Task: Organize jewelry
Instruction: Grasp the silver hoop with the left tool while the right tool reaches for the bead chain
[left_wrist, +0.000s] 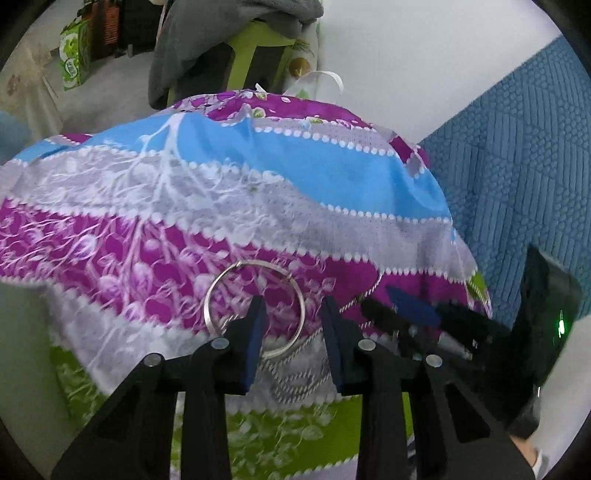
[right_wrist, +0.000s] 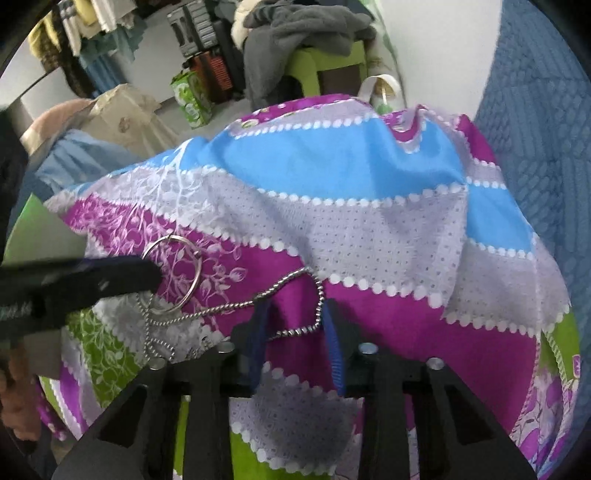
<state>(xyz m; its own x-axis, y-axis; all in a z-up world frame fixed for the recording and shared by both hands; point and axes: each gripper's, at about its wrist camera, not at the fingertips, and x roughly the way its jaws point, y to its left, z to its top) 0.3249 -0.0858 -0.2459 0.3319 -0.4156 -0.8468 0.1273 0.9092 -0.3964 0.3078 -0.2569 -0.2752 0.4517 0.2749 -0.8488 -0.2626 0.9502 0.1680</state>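
Left gripper (left_wrist: 291, 306), seen along its blue-padded fingers (left_wrist: 255, 332): the fingers stand apart, astride the right side of a silver ring (left_wrist: 255, 308), with the left pad inside the hoop and no pad visibly pressing the metal. Right gripper (right_wrist: 295, 314): its fingers (right_wrist: 258, 332) are likewise apart, set either side of a loop of the chain (right_wrist: 236, 306), which passes between the tips without a clear grip. Ring and chain lie on a patterned cloth (right_wrist: 369, 221) banded purple, blue, grey and green, draped over a rounded support that it hides entirely; whether a counter lies beneath cannot be told. The chain runs leftward to a tangle below the ring, and part of it is hidden behind the left gripper in the right wrist view. Both grippers point steeply downward, side by side, the left one blurred in the right wrist view. Lettering on the green carton (right_wrist: 192, 96) is too small to read. A hand (right_wrist: 18, 398) is cut off at the left edge.
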